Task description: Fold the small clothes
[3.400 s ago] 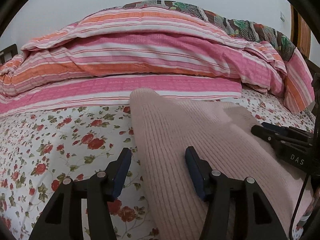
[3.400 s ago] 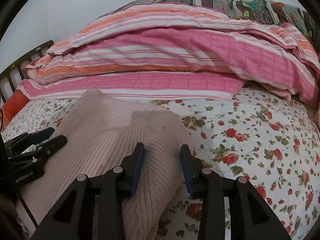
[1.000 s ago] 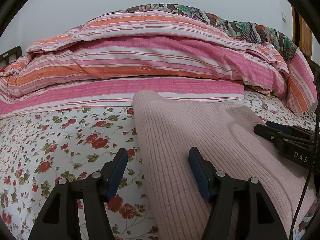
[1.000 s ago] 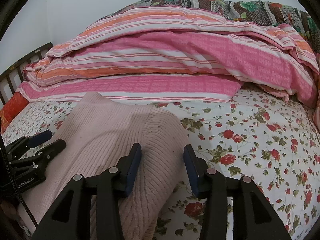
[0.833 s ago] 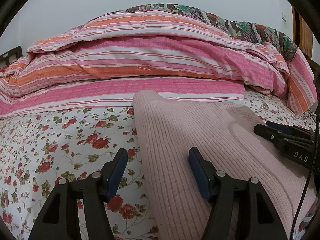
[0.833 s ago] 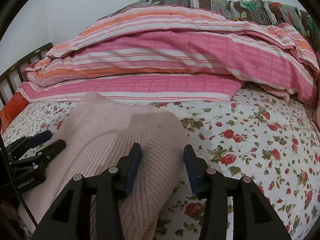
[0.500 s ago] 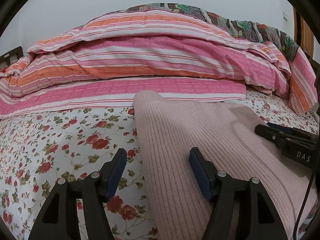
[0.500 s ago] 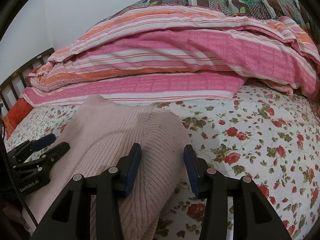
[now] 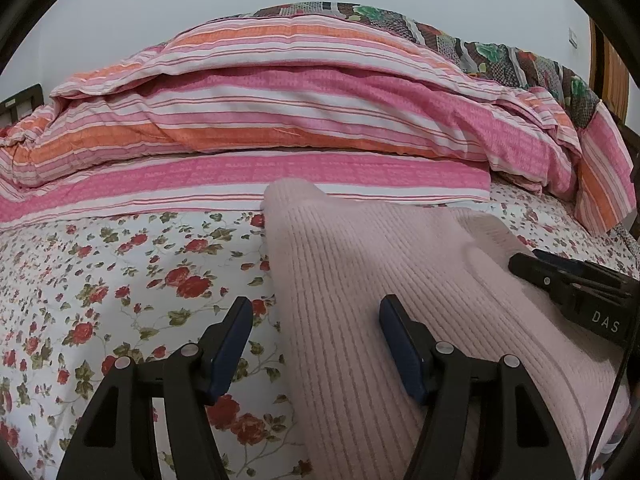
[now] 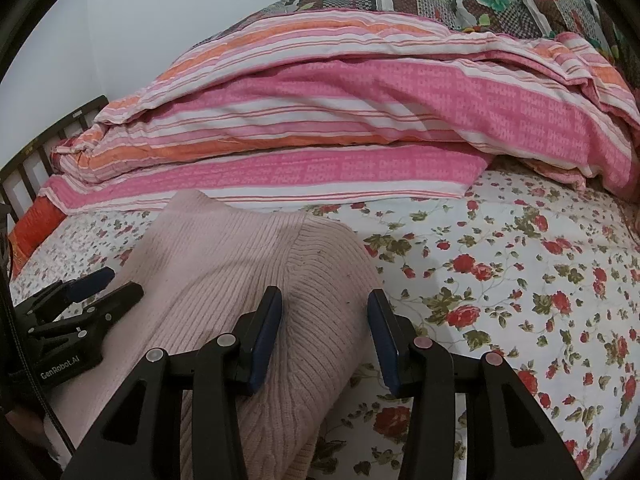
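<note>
A pale pink ribbed knit garment (image 9: 360, 280) lies folded lengthwise on the floral bed sheet (image 9: 100, 280); it also shows in the right wrist view (image 10: 224, 280). My left gripper (image 9: 314, 336) is open over the garment's left edge, one finger on the sheet side and one over the knit. My right gripper (image 10: 324, 328) is open over the garment's right edge. Each gripper appears in the other's view, the right one (image 9: 568, 280) and the left one (image 10: 88, 296). Neither holds anything.
A piled pink, orange and white striped quilt (image 9: 300, 112) lies across the back of the bed. A dark patterned blanket (image 10: 460, 4) tops it. A dark bed rail (image 10: 36, 160) stands at the left. Floral sheet (image 10: 520, 280) spreads to the right of the garment.
Both views have shifted only slightly. The grippers stay open over the garment's edges, and the garment has not moved.
</note>
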### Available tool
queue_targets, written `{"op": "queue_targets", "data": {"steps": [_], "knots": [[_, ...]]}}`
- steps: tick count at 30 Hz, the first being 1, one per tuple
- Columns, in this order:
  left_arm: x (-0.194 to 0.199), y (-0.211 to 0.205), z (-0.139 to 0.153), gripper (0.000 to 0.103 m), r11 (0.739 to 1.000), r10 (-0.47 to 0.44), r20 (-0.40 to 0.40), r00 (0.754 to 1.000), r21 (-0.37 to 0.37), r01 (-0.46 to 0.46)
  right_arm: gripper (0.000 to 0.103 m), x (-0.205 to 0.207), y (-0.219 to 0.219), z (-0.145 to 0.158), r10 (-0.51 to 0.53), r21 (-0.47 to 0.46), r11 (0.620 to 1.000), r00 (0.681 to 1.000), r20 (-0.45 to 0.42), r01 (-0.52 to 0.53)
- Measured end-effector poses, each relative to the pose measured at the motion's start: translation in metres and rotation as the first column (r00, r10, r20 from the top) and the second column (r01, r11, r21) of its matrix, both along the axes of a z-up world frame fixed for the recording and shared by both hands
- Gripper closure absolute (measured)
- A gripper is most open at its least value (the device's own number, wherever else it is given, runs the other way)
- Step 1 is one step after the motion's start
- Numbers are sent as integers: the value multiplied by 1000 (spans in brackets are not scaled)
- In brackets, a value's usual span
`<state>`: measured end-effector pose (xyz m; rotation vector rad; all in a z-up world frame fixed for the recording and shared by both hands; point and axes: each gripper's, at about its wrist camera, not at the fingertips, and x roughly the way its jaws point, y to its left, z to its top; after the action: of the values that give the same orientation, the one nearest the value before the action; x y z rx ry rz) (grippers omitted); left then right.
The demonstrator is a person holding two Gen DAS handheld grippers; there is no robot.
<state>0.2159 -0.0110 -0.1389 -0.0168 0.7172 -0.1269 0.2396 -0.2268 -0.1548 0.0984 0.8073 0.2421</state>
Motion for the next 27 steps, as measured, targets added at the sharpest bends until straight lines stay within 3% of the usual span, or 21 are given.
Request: {"op": "queue_targets", "data": {"steps": [8, 13, 18, 22, 27], "knots": [[0, 3, 0, 39, 999, -14, -13, 1000, -37, 13, 59, -1, 2, 1, 2, -16, 1000, 1000, -2, -2], [-3, 3, 2, 39, 998, -46, -22, 999, -45, 45, 51, 4, 3, -1, -48, -105, 993, 999, -15, 47], [-20, 0, 8, 39, 984, -165, -18, 986, -70, 163, 51, 4, -2, -3, -50, -88, 995, 999, -22, 48], [-30, 2, 11, 39, 978, -195, -22, 981, -86, 192, 50, 2, -15, 1, -89, -79, 993, 995, -51, 85], [-48, 14, 15, 39, 959, -241, -38, 970, -167, 231, 50, -42, -20, 34, -78, 4, 997, 997, -28, 78]]}}
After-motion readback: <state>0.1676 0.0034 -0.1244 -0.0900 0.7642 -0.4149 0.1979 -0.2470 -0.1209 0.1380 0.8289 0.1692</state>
